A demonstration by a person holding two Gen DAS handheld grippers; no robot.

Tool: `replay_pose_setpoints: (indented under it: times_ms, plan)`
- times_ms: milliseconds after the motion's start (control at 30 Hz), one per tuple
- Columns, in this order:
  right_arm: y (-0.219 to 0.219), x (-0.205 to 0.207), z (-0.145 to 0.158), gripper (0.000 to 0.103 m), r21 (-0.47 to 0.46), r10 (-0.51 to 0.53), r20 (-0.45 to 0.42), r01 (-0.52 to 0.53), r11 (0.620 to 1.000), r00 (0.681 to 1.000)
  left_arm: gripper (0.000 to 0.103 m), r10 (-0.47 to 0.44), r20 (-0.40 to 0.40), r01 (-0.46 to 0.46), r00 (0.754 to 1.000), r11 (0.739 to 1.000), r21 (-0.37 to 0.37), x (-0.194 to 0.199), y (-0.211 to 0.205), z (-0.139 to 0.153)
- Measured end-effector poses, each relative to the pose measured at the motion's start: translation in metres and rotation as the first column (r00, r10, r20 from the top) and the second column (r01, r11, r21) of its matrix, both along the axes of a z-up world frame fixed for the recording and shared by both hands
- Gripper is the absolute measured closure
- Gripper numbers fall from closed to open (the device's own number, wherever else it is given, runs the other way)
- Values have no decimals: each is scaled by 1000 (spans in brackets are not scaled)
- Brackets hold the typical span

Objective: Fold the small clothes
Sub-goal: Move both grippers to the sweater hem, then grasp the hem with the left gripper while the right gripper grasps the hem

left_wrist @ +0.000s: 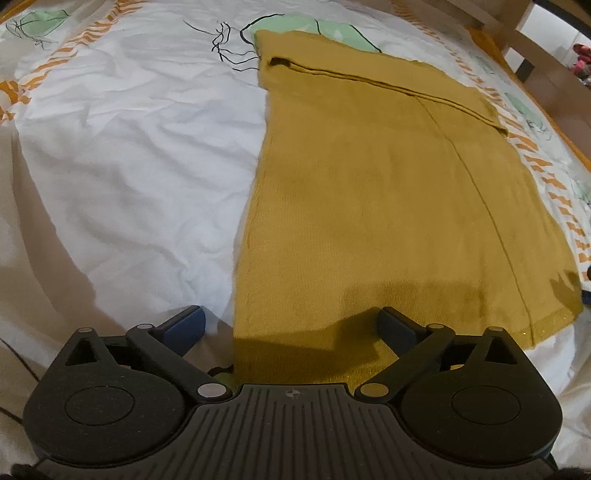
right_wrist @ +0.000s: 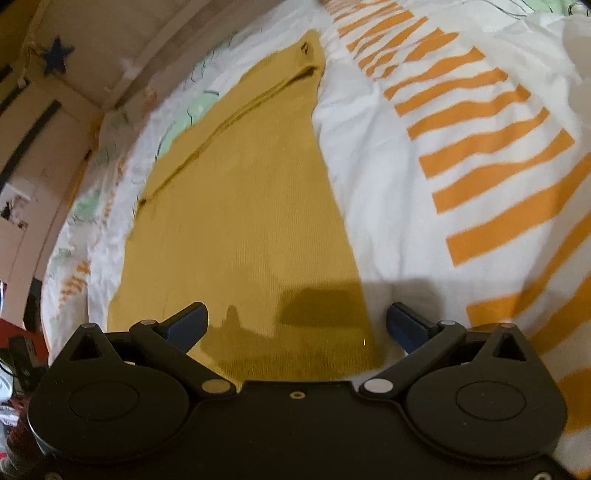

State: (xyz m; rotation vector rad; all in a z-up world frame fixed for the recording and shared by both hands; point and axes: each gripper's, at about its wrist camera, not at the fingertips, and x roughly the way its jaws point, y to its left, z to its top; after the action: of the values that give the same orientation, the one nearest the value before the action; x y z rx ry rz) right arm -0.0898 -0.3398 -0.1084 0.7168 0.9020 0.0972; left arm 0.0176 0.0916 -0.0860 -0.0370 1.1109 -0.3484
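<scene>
Mustard cloth [left_wrist: 388,192] lies flat on the bed [left_wrist: 129,147], spread lengthwise away from both cameras, one long fold or seam running down its far portion. Sheet white, crumpled, with orange stripes [right_wrist: 480,155] and green patches [left_wrist: 340,35].

Left gripper [left_wrist: 291,325]: jaws spread wide, released, nothing pinched. It hangs over the cloth's near left corner; left finger over bare sheet, right finger over the fabric. Whether the tips touch the fabric cannot be told.

Right gripper [right_wrist: 297,323]: jaws likewise wide apart, holding nothing. It sits over the near right corner of the cloth [right_wrist: 240,221]; left finger above the fabric, right finger above white sheet just past the edge. Gripper shadow falls across the near hem.

Wooden bed frame [left_wrist: 517,55] beyond the far side. Blue star [right_wrist: 57,55] on the wall in the right view.
</scene>
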Motion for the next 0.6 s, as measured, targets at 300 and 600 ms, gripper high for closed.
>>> replay_pose_setpoints:
  times_ms: [300, 600]
  plan:
    - [1, 5, 0, 0, 25, 44, -7, -44, 999, 999, 6, -1, 6, 1, 1000, 1000, -2, -2, 0, 2]
    - [9, 4, 6, 18, -23, 89, -70, -91, 996, 994, 42, 14, -11, -15, 1000, 1000, -14, -7, 9, 9]
